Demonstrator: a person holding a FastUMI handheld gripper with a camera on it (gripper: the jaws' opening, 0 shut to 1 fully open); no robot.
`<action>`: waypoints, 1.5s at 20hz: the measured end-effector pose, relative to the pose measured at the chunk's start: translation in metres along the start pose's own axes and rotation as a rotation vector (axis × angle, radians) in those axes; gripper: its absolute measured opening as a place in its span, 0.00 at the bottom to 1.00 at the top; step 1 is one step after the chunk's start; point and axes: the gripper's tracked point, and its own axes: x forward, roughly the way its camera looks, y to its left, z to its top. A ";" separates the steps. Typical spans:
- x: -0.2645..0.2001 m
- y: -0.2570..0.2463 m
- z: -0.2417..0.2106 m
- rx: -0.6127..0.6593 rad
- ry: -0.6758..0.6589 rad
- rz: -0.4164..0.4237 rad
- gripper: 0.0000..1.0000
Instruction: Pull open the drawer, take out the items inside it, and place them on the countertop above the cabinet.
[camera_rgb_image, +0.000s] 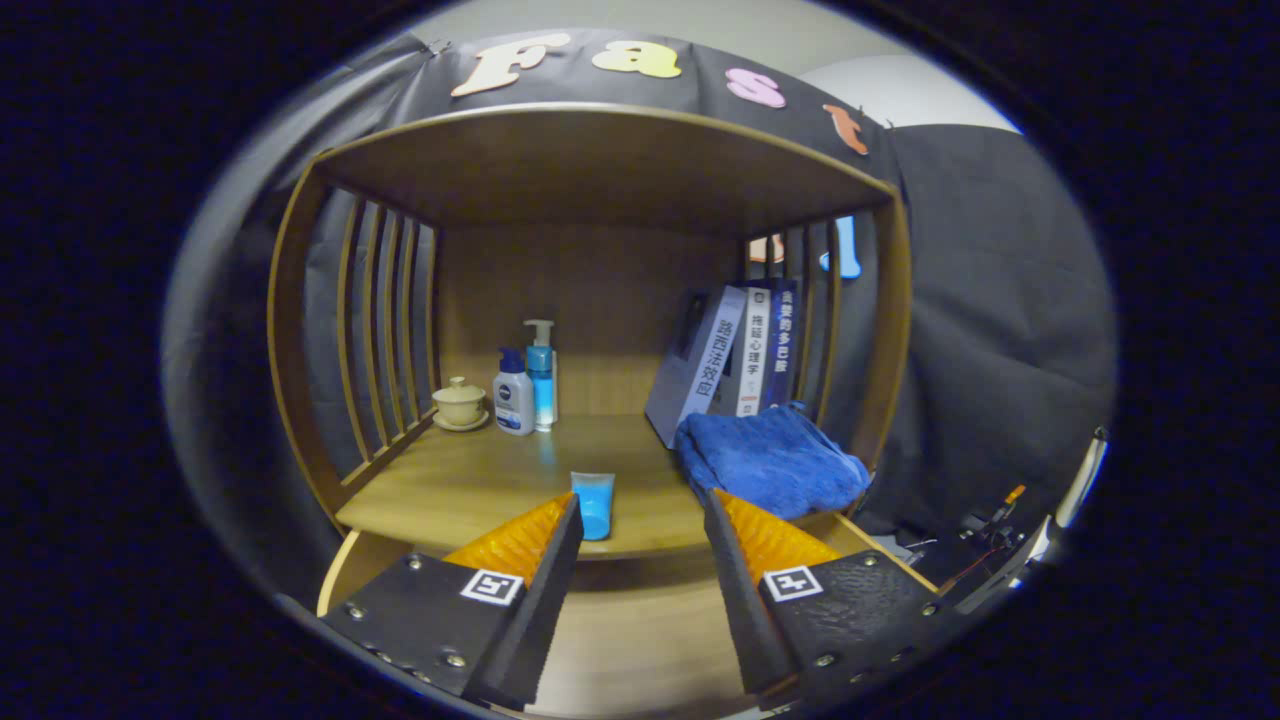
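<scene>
My gripper (643, 498) is open, its fingers spread wide just in front of the cabinet's countertop (470, 485). A small blue tube-like container (593, 505) stands upright at the countertop's front edge, just ahead of the left fingertip (560, 530) and apart from both fingers. A folded blue towel (770, 462) lies on the right side of the countertop, just beyond the right fingertip. Below the countertop's edge a pale wooden surface (640, 620) stretches toward me between the fingers; it looks like the pulled-out drawer, and no item shows on the visible part.
At the back left of the shelf stand a lidded tea cup on a saucer (460, 404), a white pump bottle (513, 397) and a blue pump bottle (541, 378). Leaning books (735, 360) stand behind the towel. Slatted wooden sides and a wooden top (600, 160) enclose the shelf. Cables (985, 530) lie at the right.
</scene>
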 end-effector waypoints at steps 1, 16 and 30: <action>-0.012 -0.002 -0.005 0.010 -0.011 0.000 0.73; -0.127 -0.053 -0.128 0.129 0.064 -0.059 0.73; -0.120 -0.018 -0.176 0.115 0.137 0.103 0.90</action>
